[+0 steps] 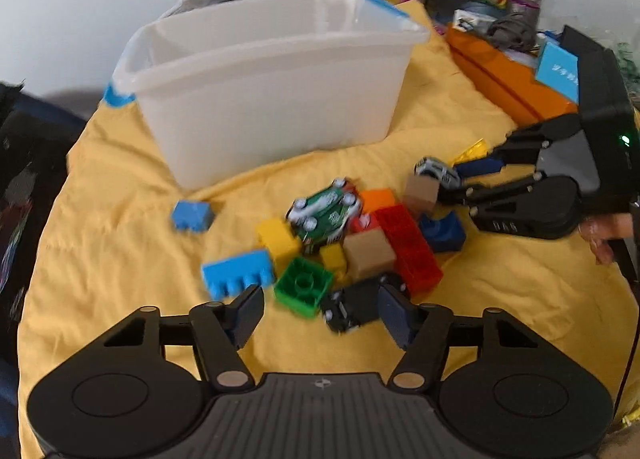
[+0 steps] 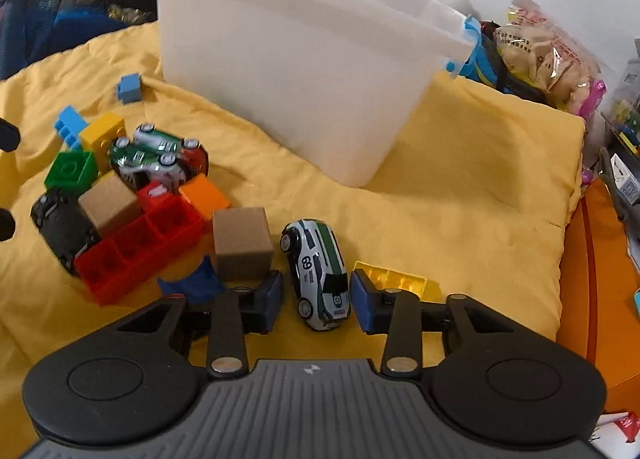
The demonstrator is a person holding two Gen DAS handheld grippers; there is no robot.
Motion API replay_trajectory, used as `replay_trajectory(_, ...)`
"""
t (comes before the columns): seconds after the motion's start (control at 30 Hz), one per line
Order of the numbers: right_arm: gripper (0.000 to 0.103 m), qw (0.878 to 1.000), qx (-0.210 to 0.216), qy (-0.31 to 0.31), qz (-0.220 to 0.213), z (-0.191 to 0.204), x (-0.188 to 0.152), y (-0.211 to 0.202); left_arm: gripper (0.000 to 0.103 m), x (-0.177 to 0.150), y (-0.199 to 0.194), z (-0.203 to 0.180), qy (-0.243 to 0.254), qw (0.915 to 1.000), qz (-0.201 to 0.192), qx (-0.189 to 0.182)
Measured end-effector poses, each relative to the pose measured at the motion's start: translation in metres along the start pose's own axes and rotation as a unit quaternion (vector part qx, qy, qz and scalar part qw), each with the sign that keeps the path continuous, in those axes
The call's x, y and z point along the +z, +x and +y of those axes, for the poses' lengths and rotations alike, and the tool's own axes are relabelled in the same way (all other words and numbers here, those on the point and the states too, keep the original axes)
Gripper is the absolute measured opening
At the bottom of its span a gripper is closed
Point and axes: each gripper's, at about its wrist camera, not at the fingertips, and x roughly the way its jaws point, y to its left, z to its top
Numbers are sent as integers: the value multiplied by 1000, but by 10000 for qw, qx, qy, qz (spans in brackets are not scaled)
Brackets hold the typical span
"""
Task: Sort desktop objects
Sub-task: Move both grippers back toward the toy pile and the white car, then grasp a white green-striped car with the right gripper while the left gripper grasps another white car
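A white bin (image 1: pixel 264 83) is seen standing on a yellow cloth (image 1: pixel 100 259), with a heap of toys spread in front of it. The right gripper (image 2: pixel 316 295) is lowered over a white car (image 2: pixel 318 273) with a green stripe, which lies on the cloth between the two blue pads (image 2: pixel 362 299); a narrow gap is visible on each side of the car, so the jaws are set partly open and nothing is gripped. A cork cube (image 2: pixel 242 243) stands just beside the car, and a yellow brick (image 2: pixel 396 279) lies behind the far pad. The left gripper (image 1: pixel 320 311) is held with its jaws wide apart above the near edge of the heap. A black car (image 1: pixel 352 307) lies between its fingers, though the blur leaves it unclear whether the pad on that side touches it. A green brick (image 1: pixel 304 285) and a blue brick (image 1: pixel 236 273) sit just beyond the fingertips. In the heap a green car (image 1: pixel 324 215), a long red brick (image 1: pixel 412 247) and a second cork cube (image 1: pixel 368 253) are packed together. A small blue brick (image 1: pixel 192 215) lies apart, near the bin.
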Motion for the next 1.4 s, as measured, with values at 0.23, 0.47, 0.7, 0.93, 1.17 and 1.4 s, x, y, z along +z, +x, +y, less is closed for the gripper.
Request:
replay_trajectory(0.23, 33, 9993, 132, 341, 122, 2, -8, -30, 51, 33, 18, -8, 1071, 9941, -3, -138)
replay_trajectory(0.47, 33, 9967, 291, 660, 370, 7, -33, -52, 38, 53, 54, -5, 1495, 9871, 352, -446)
replay_trajectory(0.7, 34, 9955, 171, 773, 528, 16, -40, -49, 31, 70, 84, 15, 1216, 9849, 836, -906)
replay_trajectory(0.93, 36, 9956, 89, 797, 488, 19, -40, -48, 20, 58, 78, 10, 971, 9891, 639, -908)
replay_trajectory(1.17, 38, 9971, 11, 652, 384, 23, -44, -48, 20, 40, 10, 11, 354, 9951, -32, -918)
replay_trajectory(1.4, 44, 9957, 142, 871, 280, 15, -48, -46, 20, -2, -23, 1, -429, 9915, 35, -1231)
